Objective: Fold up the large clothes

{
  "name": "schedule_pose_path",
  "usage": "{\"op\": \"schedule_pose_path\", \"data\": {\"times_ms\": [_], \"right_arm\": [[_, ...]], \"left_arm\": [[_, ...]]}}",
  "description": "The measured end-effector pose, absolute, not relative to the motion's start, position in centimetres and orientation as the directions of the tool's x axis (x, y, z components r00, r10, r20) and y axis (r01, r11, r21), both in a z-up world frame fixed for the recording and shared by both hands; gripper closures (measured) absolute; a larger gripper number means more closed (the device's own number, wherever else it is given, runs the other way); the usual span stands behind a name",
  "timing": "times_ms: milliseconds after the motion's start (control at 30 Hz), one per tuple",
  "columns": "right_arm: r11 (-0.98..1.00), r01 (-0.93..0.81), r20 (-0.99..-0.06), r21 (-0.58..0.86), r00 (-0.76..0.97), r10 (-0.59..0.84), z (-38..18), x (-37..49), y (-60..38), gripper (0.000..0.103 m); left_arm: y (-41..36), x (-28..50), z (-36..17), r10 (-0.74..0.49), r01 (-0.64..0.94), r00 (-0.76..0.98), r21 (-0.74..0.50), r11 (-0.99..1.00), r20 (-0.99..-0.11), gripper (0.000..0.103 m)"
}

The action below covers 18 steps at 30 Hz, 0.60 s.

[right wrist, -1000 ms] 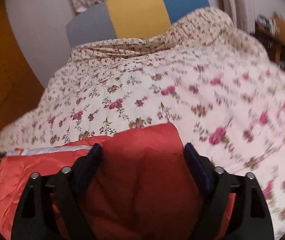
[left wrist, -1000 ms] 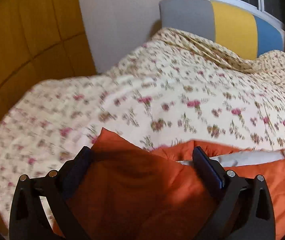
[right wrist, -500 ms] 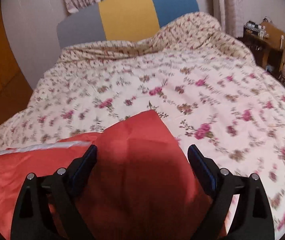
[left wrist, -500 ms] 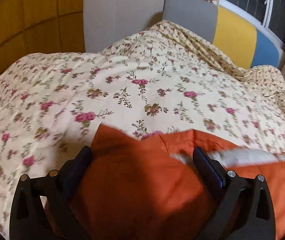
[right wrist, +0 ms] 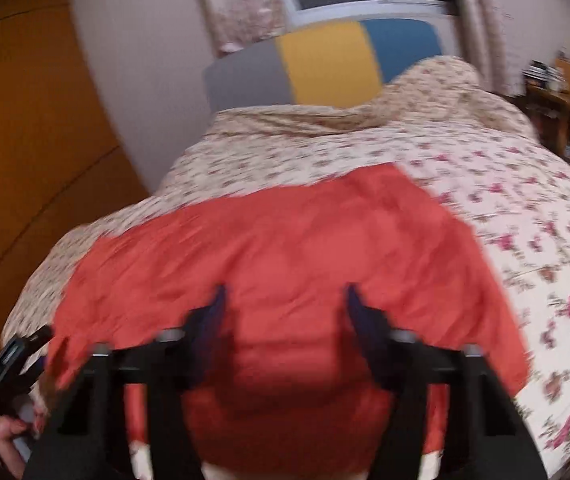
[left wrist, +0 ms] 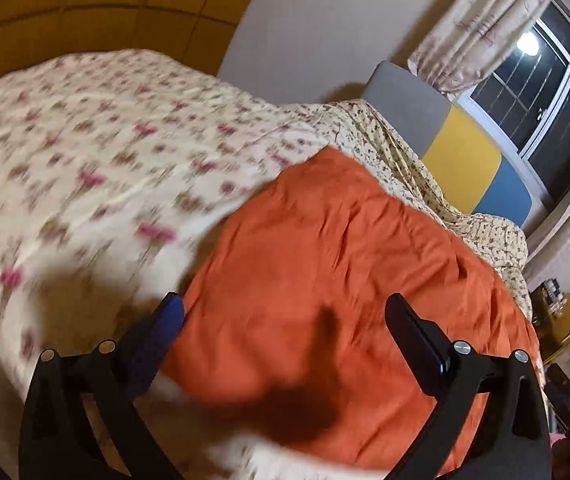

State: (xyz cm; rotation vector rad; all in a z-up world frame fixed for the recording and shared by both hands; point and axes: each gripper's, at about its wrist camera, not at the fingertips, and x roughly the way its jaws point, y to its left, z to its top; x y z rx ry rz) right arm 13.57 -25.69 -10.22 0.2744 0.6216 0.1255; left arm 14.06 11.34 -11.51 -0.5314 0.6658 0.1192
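Observation:
An orange padded garment (left wrist: 325,240) lies spread on the floral bedspread (left wrist: 105,160). My left gripper (left wrist: 285,308) hangs over its near part, jaws wide and closing slightly, nothing pinched. In the right wrist view the same garment (right wrist: 285,232) stretches across the bed. My right gripper (right wrist: 285,300) is over its near edge with its jaws closing. A bulge of orange fabric sits between them, and blur hides any firm pinch. A hand (right wrist: 9,436) holding the left tool shows at the lower left.
A grey, yellow and blue headboard (right wrist: 325,64) stands at the far end under a curtained window (left wrist: 545,80). Yellow wall panels (right wrist: 25,120) run along the left. Cluttered wooden furniture (right wrist: 565,96) stands right of the bed.
Both grippers have pulled back from the garment's corners, and the whole orange garment now lies ahead of them. The left view has rolled. The right jaws have narrowed.

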Motion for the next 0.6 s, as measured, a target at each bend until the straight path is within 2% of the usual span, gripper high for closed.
{"op": "schedule_pose_path", "data": {"times_ms": [33,67,133,267,400,500,600], "right_arm": [[0.960,-0.057,-0.564,0.275,0.799,0.209,-10.4,13.4,-24.8,0.079],[0.960,-0.088,-0.570,0.265,0.789,0.229,-10.7,13.3,-23.8,0.087],[0.958,-0.120,-0.575,0.260,0.778,0.254,-11.1,13.1,-22.3,0.092],[0.957,-0.149,-0.577,0.250,0.771,0.270,-11.8,13.3,-20.4,0.092],[0.971,-0.141,-0.666,0.193,0.708,0.235,-15.0,15.1,-18.9,0.092],[0.971,-0.167,-0.661,0.174,0.710,0.240,-16.8,15.7,-18.7,0.092],[0.967,-0.160,-0.659,0.199,0.708,0.253,-17.2,16.0,-18.9,0.092]], "left_arm": [[11.4,13.1,-11.8,-0.067,-0.272,0.787,-0.442,0.855,-0.614,0.015],[11.5,12.5,-11.8,-0.070,-0.271,0.788,-0.446,0.853,-0.612,0.018],[11.5,11.6,-11.9,-0.081,-0.254,0.799,-0.456,0.853,-0.596,0.021],[11.8,11.0,-12.2,-0.136,-0.228,0.798,-0.502,0.834,-0.588,0.021],[11.7,10.2,-13.4,-0.200,-0.214,0.791,-0.568,0.795,-0.578,0.021],[10.8,10.6,-14.6,-0.274,-0.187,0.756,-0.597,0.780,-0.595,0.021],[10.3,11.1,-14.4,-0.299,-0.146,0.767,-0.608,0.781,-0.568,0.021]]}}
